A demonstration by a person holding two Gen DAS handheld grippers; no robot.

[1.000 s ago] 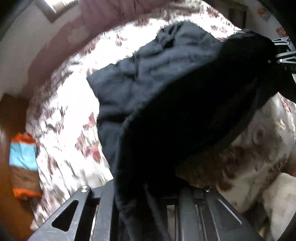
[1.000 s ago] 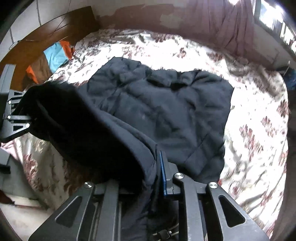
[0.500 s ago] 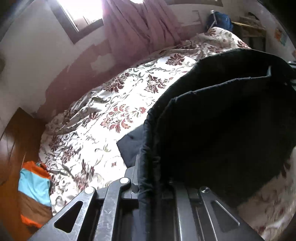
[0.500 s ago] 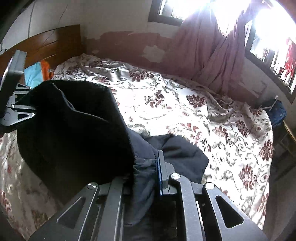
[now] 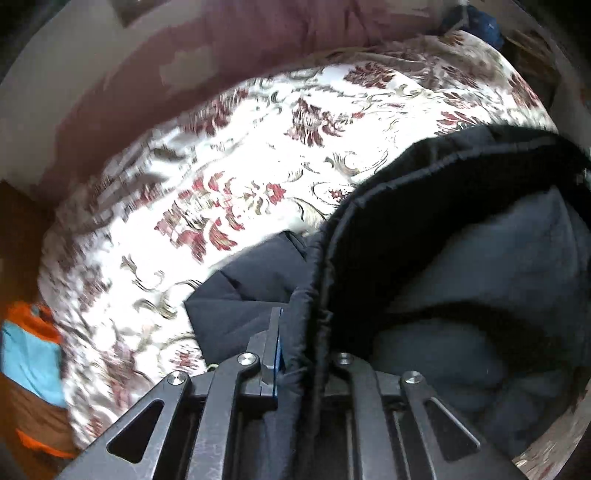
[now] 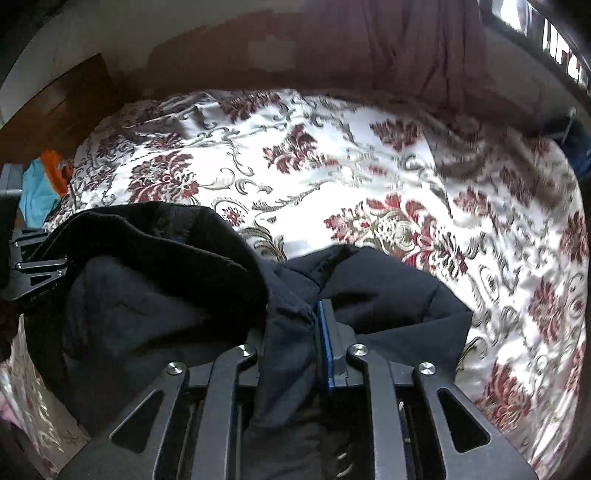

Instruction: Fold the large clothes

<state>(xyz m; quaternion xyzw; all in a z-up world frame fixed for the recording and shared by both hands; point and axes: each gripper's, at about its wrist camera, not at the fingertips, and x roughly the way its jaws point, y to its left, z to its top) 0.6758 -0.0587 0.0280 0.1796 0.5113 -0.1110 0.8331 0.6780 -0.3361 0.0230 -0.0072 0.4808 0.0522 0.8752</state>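
Observation:
A large dark navy padded jacket (image 5: 480, 258) lies on a bed with a white and red floral cover (image 5: 229, 177). My left gripper (image 5: 301, 354) is shut on the jacket's piped edge, which is folded over the padded body to the right. In the right wrist view my right gripper (image 6: 291, 343) is shut on another part of the same edge of the jacket (image 6: 166, 280), and the left gripper (image 6: 33, 273) shows at the far left, holding the same fold. A flap of the jacket (image 6: 388, 291) spreads onto the bed ahead.
A wooden headboard (image 6: 55, 107) stands at the left. An orange, blue and brown cloth (image 5: 29, 354) lies by it. A dull red curtain (image 6: 388, 48) hangs on the far wall under a window. A blue object (image 5: 480, 26) sits past the bed's far corner.
Both grippers have come down toward the bed with the jacket edge still held. The raised fold now lies lower over the jacket's body, and more of the bed cover shows beyond it.

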